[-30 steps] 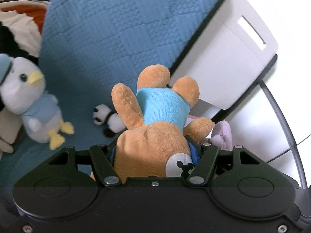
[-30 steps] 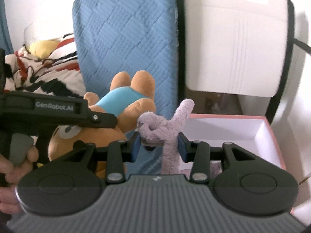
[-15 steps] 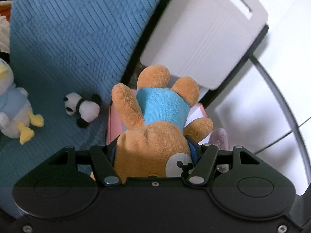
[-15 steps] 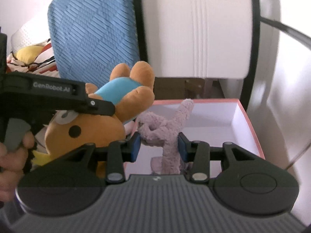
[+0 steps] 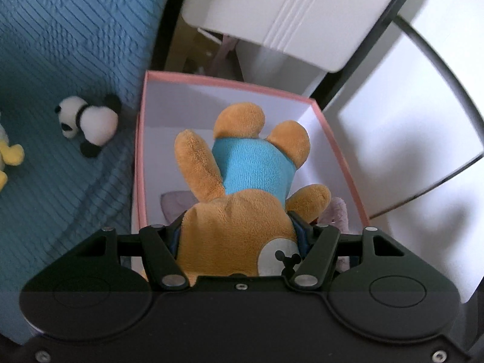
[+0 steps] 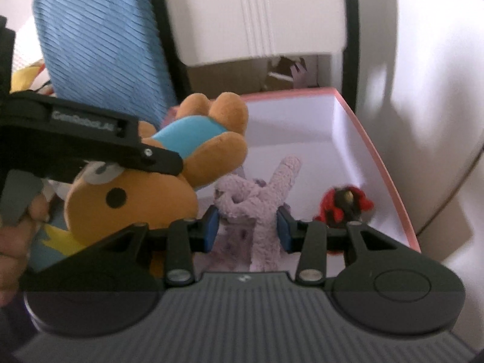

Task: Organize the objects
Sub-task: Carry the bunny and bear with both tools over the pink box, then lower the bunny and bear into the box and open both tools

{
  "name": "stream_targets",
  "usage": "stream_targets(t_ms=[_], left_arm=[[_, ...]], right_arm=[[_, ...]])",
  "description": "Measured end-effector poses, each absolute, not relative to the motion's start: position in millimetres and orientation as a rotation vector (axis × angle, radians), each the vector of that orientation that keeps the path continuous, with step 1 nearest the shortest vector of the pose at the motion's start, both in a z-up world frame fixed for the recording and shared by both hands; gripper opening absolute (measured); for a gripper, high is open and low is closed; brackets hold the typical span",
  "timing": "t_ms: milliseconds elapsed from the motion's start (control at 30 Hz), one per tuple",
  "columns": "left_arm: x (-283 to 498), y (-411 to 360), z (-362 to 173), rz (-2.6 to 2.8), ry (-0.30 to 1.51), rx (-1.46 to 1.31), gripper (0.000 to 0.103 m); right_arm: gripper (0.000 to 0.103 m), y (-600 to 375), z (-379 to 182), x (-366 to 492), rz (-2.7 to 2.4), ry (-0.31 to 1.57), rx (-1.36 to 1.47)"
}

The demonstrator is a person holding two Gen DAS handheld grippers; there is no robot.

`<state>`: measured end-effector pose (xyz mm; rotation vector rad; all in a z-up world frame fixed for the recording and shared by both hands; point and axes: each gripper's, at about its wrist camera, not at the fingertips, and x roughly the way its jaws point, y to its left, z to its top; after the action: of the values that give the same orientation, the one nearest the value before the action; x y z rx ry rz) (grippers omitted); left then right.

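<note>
Panda (image 5: 87, 124): lies on the blue blanket (image 5: 60, 60), left of the box (image 5: 338, 151).
Left tool (image 5: 239, 236): clamped on the bear (image 5: 242, 199), head-first, above the box.
Right tool (image 6: 246, 227): pinching the purple plush (image 6: 257, 199) over the box.
Red plush (image 6: 345, 202): inside the box.

The brown bear (image 5: 242, 220) fills the left gripper (image 5: 239, 236) so fully that its blue pads barely peek out at the sides, and its face runs under the black housing. A yellow-footed toy (image 5: 9, 158) is cut off at the left edge. The bear hides most of the pink box (image 5: 137, 157) floor, including nearly all of a pale purple scrap. From the right wrist, the small red and dark toy (image 6: 345, 204) is too blurred to identify, and the purple plush (image 6: 257, 202) disappears below the right gripper (image 6: 246, 227).
</note>
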<state>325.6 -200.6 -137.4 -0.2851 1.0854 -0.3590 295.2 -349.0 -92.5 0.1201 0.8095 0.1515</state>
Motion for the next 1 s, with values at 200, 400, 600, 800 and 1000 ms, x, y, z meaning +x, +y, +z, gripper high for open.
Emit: stream_targets(t_ms=[200,400,600,800,1000], left_arm=[[329.5,-206.7,-156.7,-0.354,1.127,-0.272,0.063],[329.2,-211.5,-157.2,-0.384,1.115,-0.236,0.067],[321.9,-203.2,-145.1,-0.396,1.044,-0.234,0.083],[306.7,-181.3,-118.0,-0.397,0.985,-0.281,0.082],[274.2,-152.1,-79.3,-0.418,0.88,-0.298,0.082]], right_arm=[[0.044,-360.9,-111.1,298.5,0.136,0.836,0.142],[0.044,-365.2,-115.8,301.3,0.136,0.836,0.159],[0.062,-371.8,-102.9,298.5,0.118,0.803,0.193],[0.062,-367.0,-80.2,289.0,0.118,0.771,0.186],[0.062,-353.5,-46.8,267.1,0.145,0.71,0.182]])
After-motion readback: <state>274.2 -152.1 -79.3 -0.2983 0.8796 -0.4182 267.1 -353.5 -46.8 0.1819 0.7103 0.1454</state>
